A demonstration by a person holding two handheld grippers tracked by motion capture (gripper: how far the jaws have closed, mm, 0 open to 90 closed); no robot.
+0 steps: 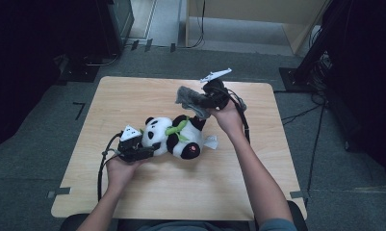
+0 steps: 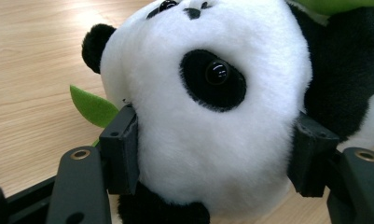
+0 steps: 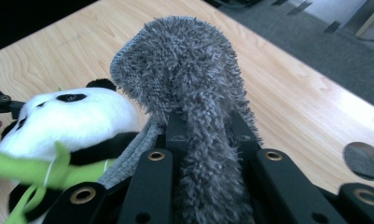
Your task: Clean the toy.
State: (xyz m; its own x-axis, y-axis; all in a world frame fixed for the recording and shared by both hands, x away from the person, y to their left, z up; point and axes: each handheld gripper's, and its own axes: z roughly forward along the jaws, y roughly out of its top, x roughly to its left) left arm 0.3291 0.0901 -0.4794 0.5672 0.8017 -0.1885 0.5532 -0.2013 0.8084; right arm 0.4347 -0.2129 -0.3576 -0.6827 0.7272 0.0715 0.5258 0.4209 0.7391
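**Panda pinned at the head, grey sock lifted clear**

A plush panda (image 1: 178,137) lay on its side near the middle of the wooden surface (image 1: 147,192), its head toward the left edge and its body toward the right. The left tongs (image 1: 147,153) sat low on the surface at the panda's head, coming in from the near-left. In the left gripper view the two black pads pressed into the white fur on either side of the head, part-way closed around it, with one black eye patch just above them and a green felt leaf (image 2: 93,106) poking out beside the left pad.

The right tongs (image 1: 200,102) were raised above the surface, toward the far edge and right of centre, just beyond the panda's body. They were clamped nearly fully together on a fuzzy grey sock (image 1: 188,97). In the right gripper view the sock (image 3: 194,107) ran up between the jaws and flopped over at the top, with the panda's white head (image 3: 77,116) below and to the left and its green scarf (image 3: 31,170) blurred in the near corner.
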